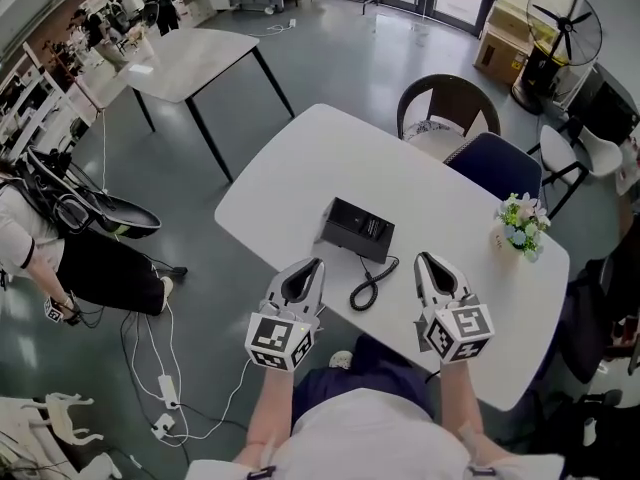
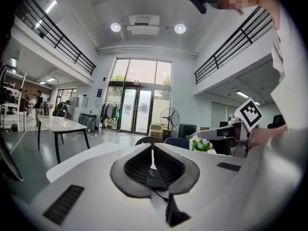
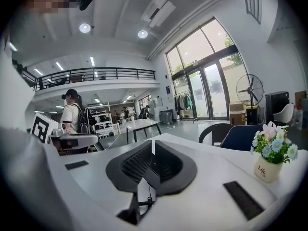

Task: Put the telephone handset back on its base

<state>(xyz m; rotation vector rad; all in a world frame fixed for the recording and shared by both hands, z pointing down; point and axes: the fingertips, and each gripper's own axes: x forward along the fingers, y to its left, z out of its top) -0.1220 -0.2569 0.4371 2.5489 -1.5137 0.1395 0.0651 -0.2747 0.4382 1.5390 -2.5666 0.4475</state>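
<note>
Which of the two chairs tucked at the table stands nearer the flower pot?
The navy blue chair, just behind the flower pot; the brown round-backed chair stands farther away.

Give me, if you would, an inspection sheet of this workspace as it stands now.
Surface: white table with rounded corners.
Job's things: black telephone mid-table; the handset appears to lie on the base, but its seating cannot be confirmed.
Clutter: flower pot near the table's right edge.
Grippers: left gripper and right gripper are on the near side of the telephone, fingers together, nothing between them.
Cables: coiled cord loops from the telephone toward the person; power strip with white leads lies on the floor at left.
Surroundings: brown chair and blue chair beyond the table, second table, standing fan, a bystander at left.
</note>
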